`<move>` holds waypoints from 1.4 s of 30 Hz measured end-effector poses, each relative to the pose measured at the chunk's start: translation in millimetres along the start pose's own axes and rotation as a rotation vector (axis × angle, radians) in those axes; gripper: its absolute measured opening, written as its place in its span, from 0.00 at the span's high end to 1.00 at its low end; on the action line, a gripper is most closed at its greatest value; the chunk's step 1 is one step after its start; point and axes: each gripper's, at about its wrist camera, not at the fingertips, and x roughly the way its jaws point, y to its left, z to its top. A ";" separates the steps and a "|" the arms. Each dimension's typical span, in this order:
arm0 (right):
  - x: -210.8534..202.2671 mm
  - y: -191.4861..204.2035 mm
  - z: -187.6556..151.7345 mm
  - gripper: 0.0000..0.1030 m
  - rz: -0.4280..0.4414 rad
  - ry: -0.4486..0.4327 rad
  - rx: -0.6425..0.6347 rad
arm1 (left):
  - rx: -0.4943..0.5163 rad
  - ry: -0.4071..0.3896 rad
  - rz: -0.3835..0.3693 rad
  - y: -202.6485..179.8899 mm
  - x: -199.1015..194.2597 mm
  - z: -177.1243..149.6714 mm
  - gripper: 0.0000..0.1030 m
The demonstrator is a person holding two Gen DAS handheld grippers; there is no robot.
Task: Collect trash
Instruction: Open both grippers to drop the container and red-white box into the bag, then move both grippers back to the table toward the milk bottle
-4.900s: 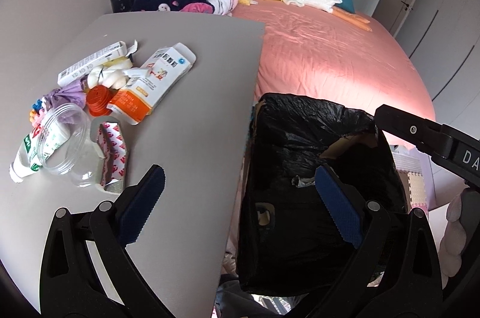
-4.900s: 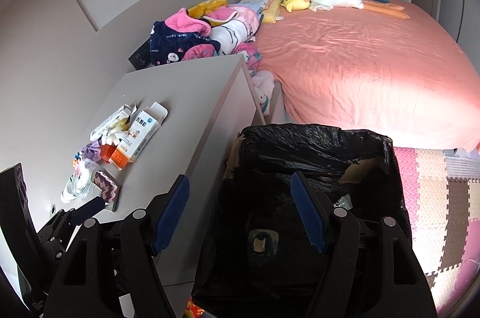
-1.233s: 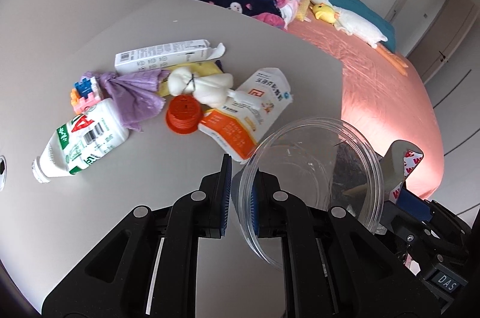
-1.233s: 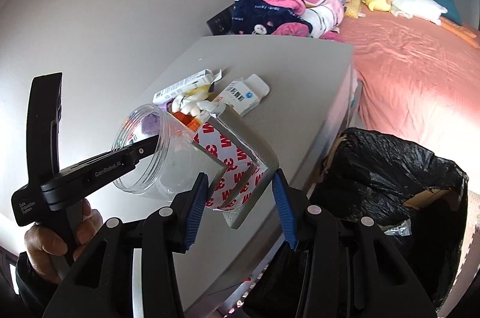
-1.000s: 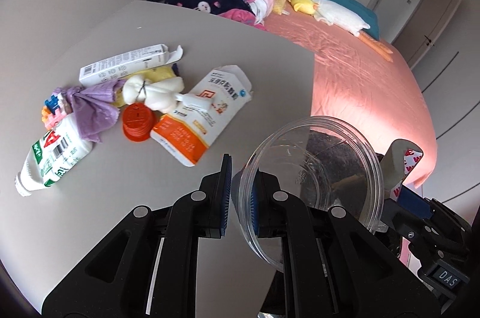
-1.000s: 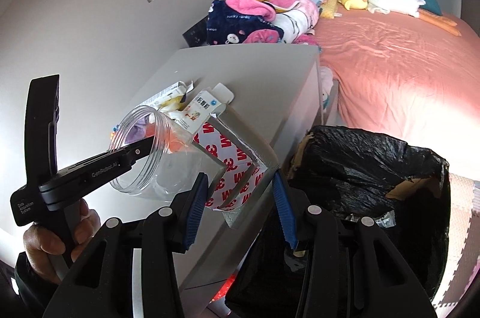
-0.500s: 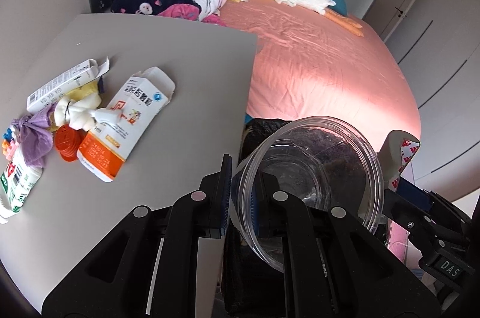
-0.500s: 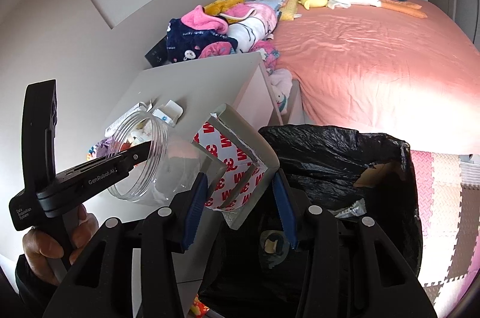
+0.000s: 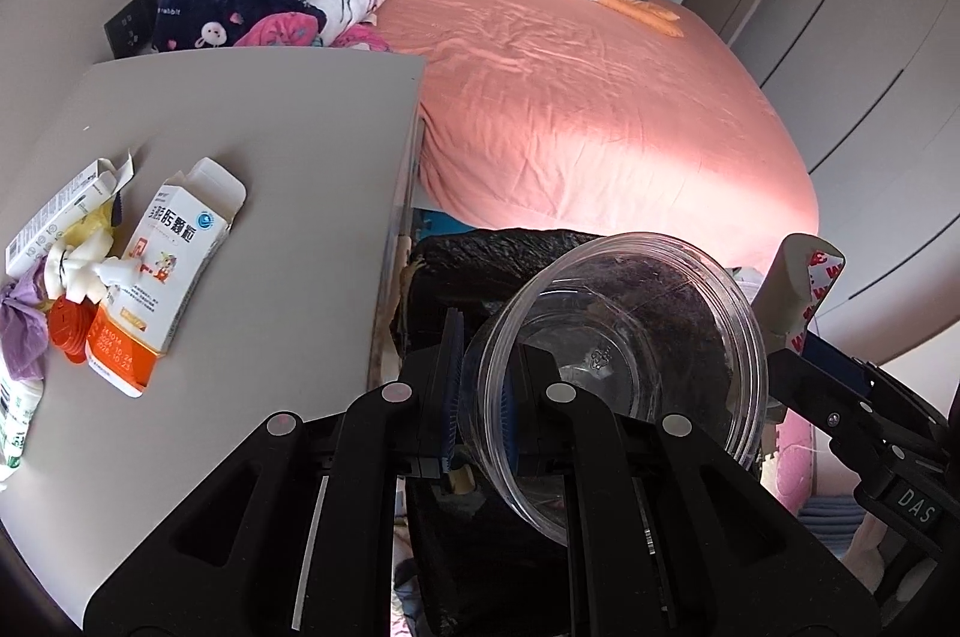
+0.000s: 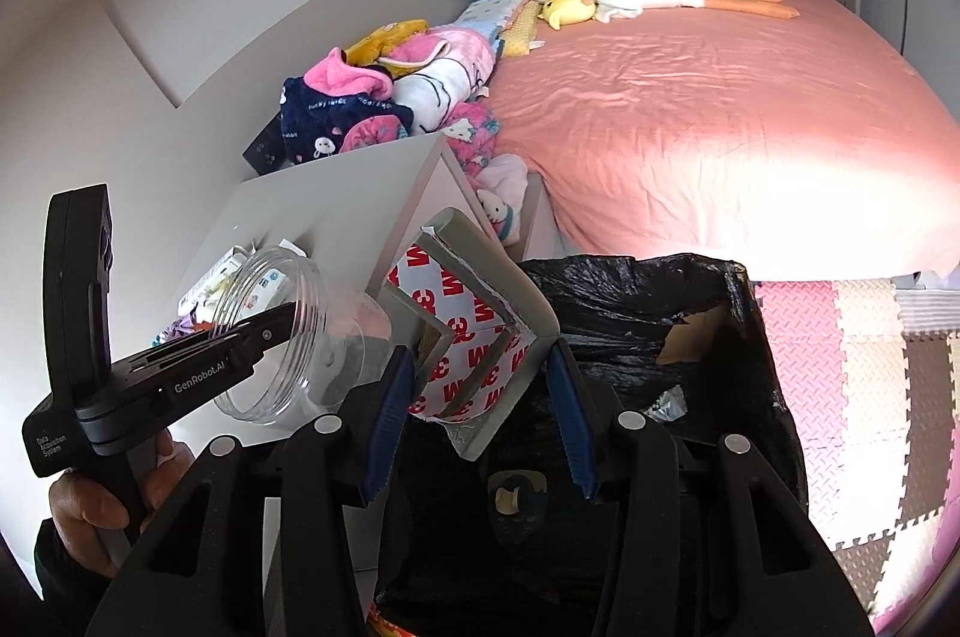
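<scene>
Left wrist view: clear round plastic jar (image 9: 624, 373) (clamped in left tongs (image 9: 480, 391)) carried off bench (image 9: 288, 193) to over black-lined bin (image 9: 480, 271); grey foam corner guard with red-printed backing (image 10: 480, 337), gripped in right tongs (image 10: 480, 397), brought alongside; release judged next.

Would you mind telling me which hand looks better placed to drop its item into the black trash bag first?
Right, probably. The right claw holds the grey corner guard directly above the open trash bag. The left claw pinches the clear jar by its rim nearer the table edge.

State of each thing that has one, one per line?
left gripper: shut on the jar's wall
clear jar: lidless, empty, tilted
right gripper: shut on the corner guard
corner guard: held above the bin
trash bin: open, black-lined
medicine box: flap open, lying flat
</scene>
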 end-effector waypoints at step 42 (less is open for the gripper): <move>-19.7 -17.9 22.5 0.13 -0.014 -0.070 0.063 | 0.064 0.137 0.017 -5.9 4.4 -38.8 0.07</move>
